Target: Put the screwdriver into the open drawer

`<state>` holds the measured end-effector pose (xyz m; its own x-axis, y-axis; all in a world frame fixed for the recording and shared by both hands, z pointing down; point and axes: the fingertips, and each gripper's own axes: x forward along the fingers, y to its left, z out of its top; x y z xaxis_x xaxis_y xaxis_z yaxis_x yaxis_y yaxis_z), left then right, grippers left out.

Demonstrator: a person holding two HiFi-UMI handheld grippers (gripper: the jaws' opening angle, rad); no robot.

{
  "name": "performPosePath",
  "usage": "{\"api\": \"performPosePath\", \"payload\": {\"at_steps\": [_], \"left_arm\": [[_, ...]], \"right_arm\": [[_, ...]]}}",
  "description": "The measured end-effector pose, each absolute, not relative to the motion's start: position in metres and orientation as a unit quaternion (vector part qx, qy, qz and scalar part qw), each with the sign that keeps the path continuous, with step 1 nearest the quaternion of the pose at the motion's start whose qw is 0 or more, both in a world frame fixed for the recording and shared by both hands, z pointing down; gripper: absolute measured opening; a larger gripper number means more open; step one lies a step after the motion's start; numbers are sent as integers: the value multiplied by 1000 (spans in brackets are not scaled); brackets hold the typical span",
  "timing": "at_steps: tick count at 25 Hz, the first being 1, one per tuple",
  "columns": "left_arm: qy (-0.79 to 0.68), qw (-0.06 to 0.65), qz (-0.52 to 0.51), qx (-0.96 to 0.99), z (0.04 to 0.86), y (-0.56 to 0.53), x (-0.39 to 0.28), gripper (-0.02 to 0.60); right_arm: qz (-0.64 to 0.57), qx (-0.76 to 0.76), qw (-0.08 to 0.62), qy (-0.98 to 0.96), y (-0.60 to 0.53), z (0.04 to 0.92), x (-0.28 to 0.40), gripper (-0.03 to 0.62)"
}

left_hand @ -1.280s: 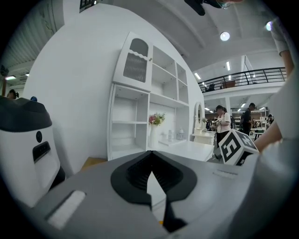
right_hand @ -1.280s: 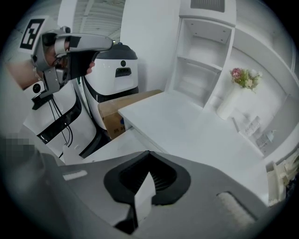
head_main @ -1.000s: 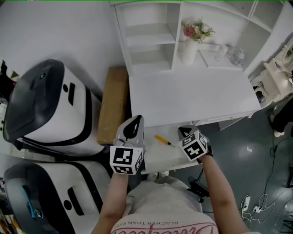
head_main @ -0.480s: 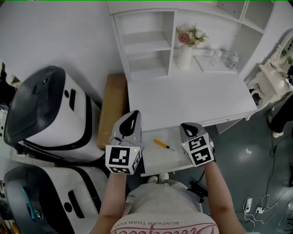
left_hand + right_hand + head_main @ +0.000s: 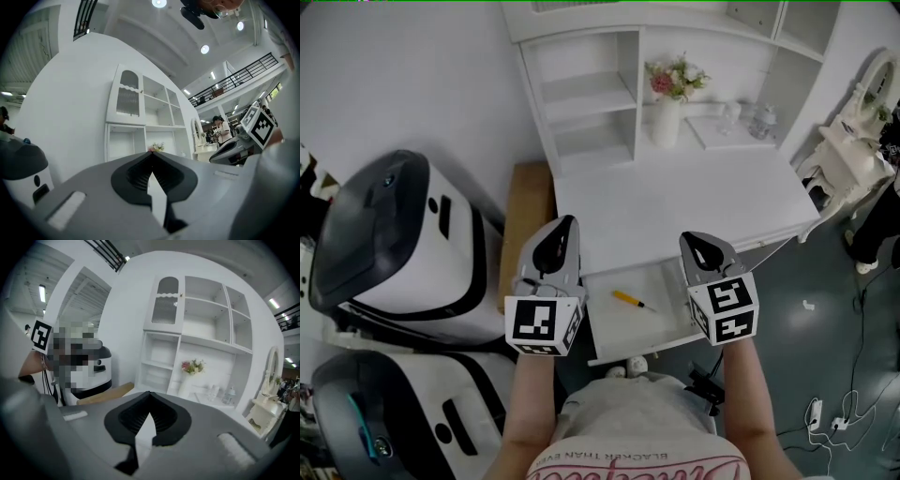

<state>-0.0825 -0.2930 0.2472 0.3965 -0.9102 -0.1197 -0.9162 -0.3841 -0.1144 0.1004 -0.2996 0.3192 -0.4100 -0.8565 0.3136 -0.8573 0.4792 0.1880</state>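
Observation:
A yellow-handled screwdriver (image 5: 631,300) lies loose in the open white drawer (image 5: 619,330) pulled out from the front of the white desk (image 5: 675,202). My left gripper (image 5: 567,222) hangs above the drawer's left edge, shut and empty; in the left gripper view its tips (image 5: 151,153) meet with nothing between them. To the right, over the drawer's other side, my right gripper (image 5: 693,239) is also shut and empty, and its tips (image 5: 149,393) are closed in the right gripper view. Neither gripper touches the screwdriver.
A white shelf unit (image 5: 581,94) stands at the back of the desk, with a vase of flowers (image 5: 666,108) and small bottles (image 5: 759,120). A brown board (image 5: 523,220) and two white-and-black machines (image 5: 394,234) stand left. White furniture (image 5: 848,159) is on the right.
Both grippers have risen away from the drawer, the right one more, and now stand higher over its sides. The screwdriver stays lying in the drawer.

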Motion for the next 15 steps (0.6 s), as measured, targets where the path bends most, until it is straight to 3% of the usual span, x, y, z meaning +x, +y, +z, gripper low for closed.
{"api": "performPosePath", "payload": {"at_steps": [15], "left_arm": [[547, 125, 64, -825, 194, -295, -78, 20]], "right_arm": [[-88, 569, 47, -816, -289, 228, 137, 2]]}}
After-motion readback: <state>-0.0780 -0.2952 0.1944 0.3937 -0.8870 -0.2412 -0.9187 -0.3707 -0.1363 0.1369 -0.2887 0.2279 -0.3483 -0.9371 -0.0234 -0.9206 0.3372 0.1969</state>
